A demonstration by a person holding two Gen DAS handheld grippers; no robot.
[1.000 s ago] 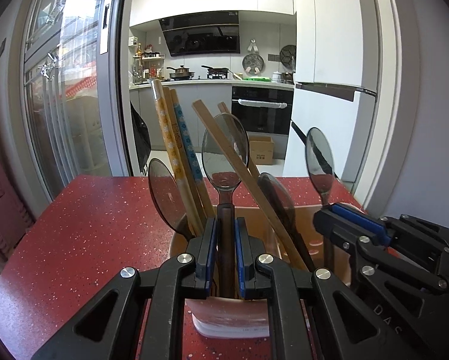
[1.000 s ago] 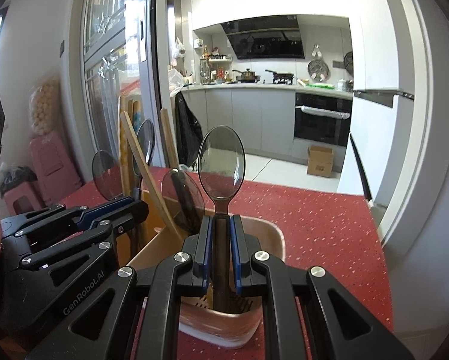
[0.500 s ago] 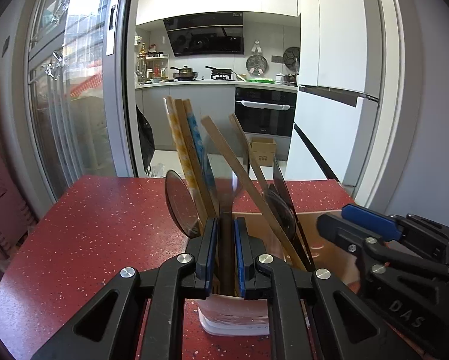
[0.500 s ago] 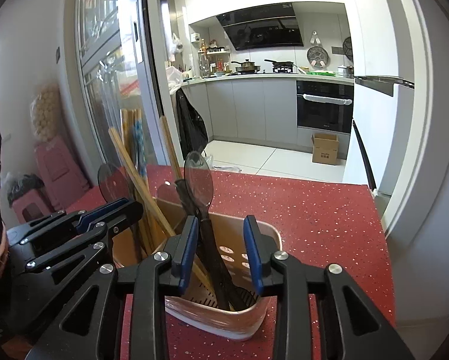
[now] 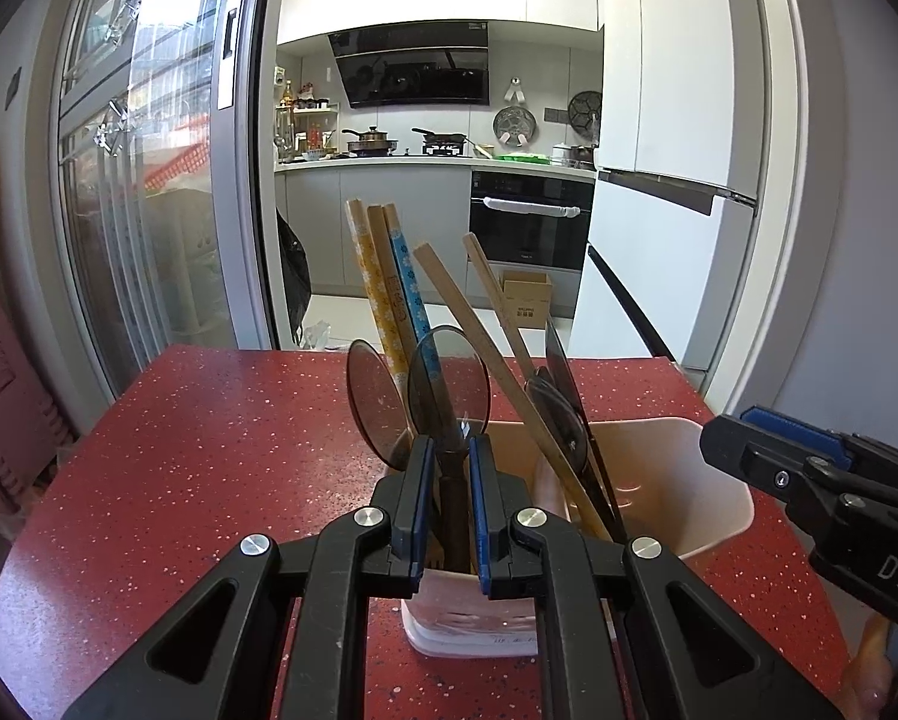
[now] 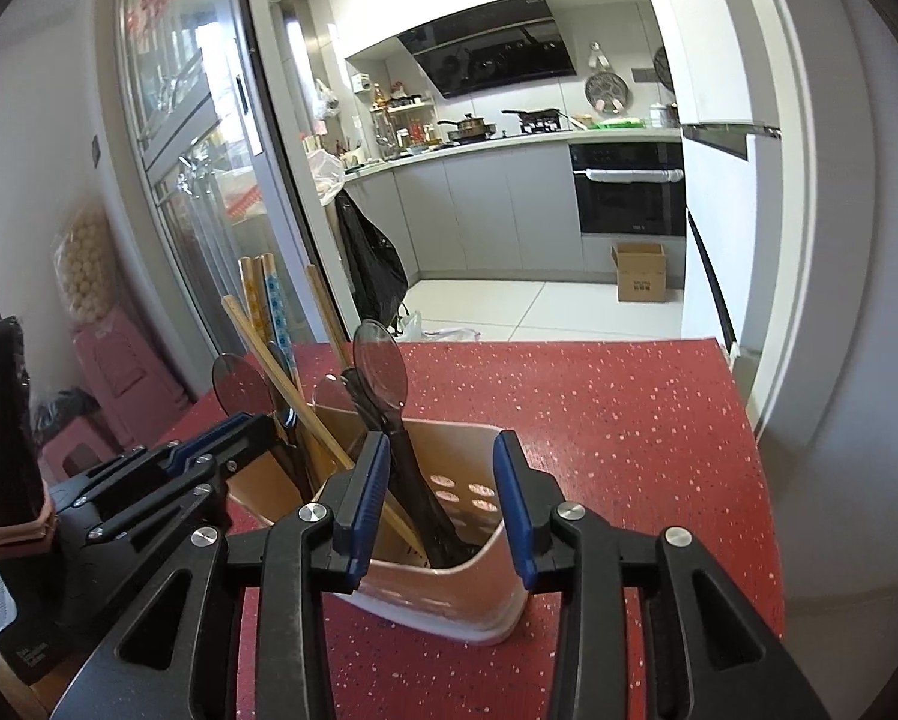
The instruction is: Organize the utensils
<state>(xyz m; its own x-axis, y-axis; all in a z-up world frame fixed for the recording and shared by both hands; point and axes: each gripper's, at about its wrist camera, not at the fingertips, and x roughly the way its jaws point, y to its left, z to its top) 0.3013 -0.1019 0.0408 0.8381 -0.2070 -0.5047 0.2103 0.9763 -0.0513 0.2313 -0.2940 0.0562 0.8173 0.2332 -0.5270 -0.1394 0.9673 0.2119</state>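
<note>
From the left wrist camera, the left tool (image 5: pixel 449 501) was clamped on the dark handle of a translucent smoky spoon (image 5: pixel 448 387), which stood upright in the pale pink utensil holder (image 5: pixel 677 468) on the red speckled surface (image 5: pixel 209 450). Patterned chopsticks (image 5: pixel 389 288) and plain wooden ones (image 5: pixel 485 360) leaned in the same holder. At the right edge the right tool's (image 5: pixel 767 450) housing bore the letters "DAS", cut off by the frame. A cardboard box (image 5: pixel 527 300) on the kitchen floor carried print too small to read.

From the right wrist camera, the right tool (image 6: pixel 440 504) stood apart and was opening, its pads clear of another dark spoon (image 6: pixel 380 369) that rested in the holder (image 6: pixel 491 570) between them. The left tool (image 6: pixel 251 426) showed at the left; small white lettering on its body was unreadable.
</note>
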